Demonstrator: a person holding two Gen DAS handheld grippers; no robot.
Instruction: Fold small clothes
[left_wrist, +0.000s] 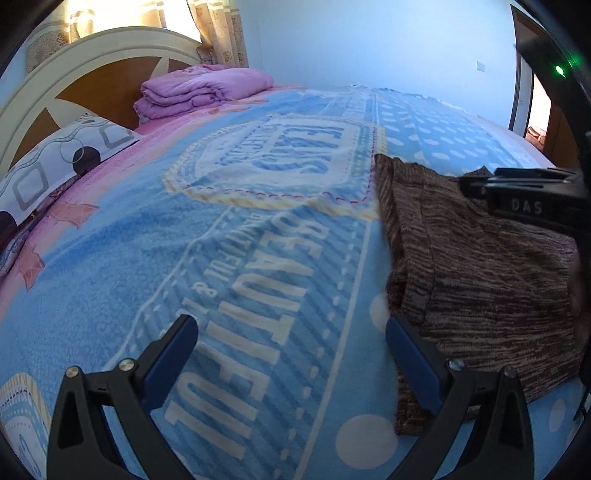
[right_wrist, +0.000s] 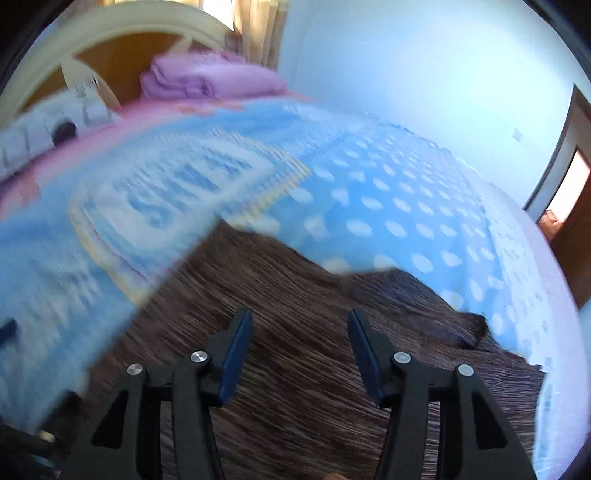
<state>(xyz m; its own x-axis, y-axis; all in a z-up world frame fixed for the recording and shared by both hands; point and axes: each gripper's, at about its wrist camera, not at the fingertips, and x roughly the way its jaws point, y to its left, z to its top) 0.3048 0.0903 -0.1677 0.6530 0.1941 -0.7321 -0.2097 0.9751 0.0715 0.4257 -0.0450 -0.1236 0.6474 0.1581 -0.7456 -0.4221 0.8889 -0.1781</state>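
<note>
- Brown striped knit garment (left_wrist: 480, 258): your right gripper's black body (left_wrist: 532, 203) hides its far right part.
- Right wrist view: motion-blurred; blue printed blanket (right_wrist: 388, 206) lettering unreadable to you.

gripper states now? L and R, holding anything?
Left gripper: jaws open, holding nothing, beside the brown garment.
Right gripper: jaws open, holding nothing, over the brown garment.

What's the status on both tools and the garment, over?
Left tool open beside the garment's edge. Right tool open above it, holding nothing. Brown knit garment lies partly folded on blue blanket. Nothing obstructing.
</note>
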